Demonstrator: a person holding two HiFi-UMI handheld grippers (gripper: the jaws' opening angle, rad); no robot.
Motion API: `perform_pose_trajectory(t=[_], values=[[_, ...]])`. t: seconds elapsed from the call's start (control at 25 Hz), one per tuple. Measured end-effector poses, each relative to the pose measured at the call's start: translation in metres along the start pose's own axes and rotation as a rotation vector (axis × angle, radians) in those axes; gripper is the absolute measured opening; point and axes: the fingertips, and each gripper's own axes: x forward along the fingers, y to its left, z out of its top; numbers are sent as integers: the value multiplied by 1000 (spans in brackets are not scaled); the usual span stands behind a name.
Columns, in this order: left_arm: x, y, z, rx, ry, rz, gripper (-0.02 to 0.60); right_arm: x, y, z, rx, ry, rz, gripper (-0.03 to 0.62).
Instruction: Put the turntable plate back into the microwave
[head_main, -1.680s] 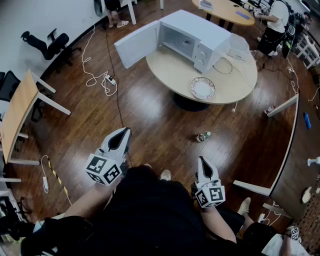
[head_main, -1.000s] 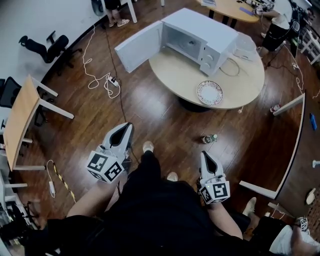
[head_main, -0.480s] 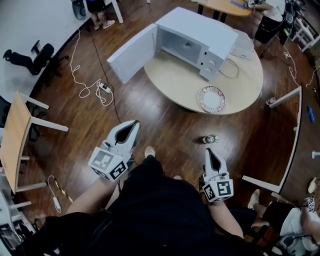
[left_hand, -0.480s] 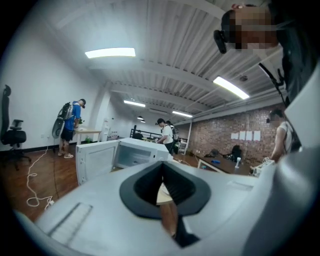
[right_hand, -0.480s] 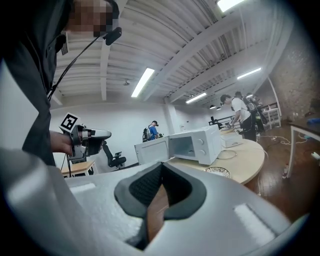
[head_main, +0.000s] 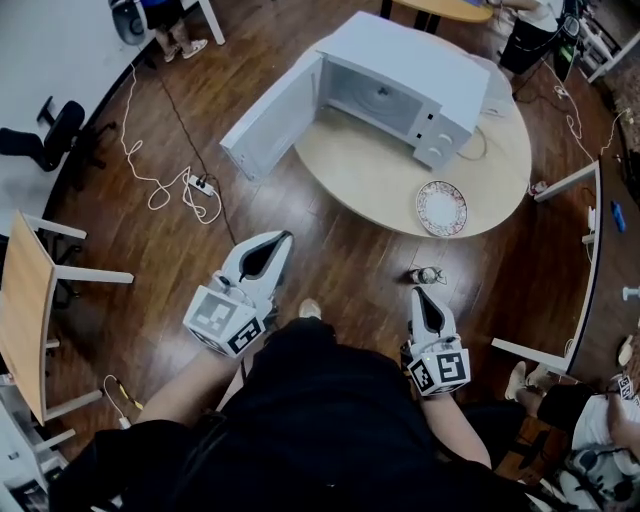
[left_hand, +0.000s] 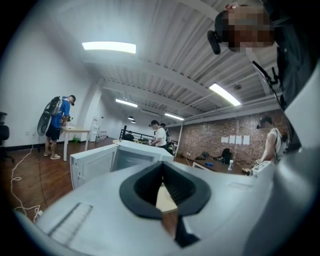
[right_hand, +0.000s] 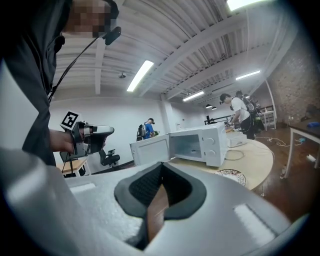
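From the head view, the turntable plate (head_main: 441, 208) lies near the round table's (head_main: 375, 175) edge, beside the microwave (head_main: 400, 65), whose door (head_main: 268, 118) hangs wide open. The left gripper (head_main: 279, 238) and right gripper (head_main: 420, 291) are well short of the table. The person's dark clothing hides the arms behind them.

In the left gripper view, the jaws meet at the tip, nothing between them. The gripper's own body blocks the lower half, so only the microwave's top (left_hand: 131, 151) shows.

In the right gripper view, the jaws are pressed together, empty. The plate (right_hand: 231, 176) peeks over the gripper's body, its near edge cut off.
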Motion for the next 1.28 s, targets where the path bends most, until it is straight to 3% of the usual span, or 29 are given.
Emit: perform_pose_trajectory(t=[0.32,0.56,0.72,1.28], values=[[7,39,5,-3,-2,-89,5,38,30,13,-25,-10,-32,2],[20,43,6,-30,-37,-139,5,39,19,17,-44,23,-105,2],[21,36,10,-6,-67,-193,5,48,27,13,-72,40,-85,2],[30,73,39,116,-66,-105,5,115,26,14,-60,23,-12,2]])
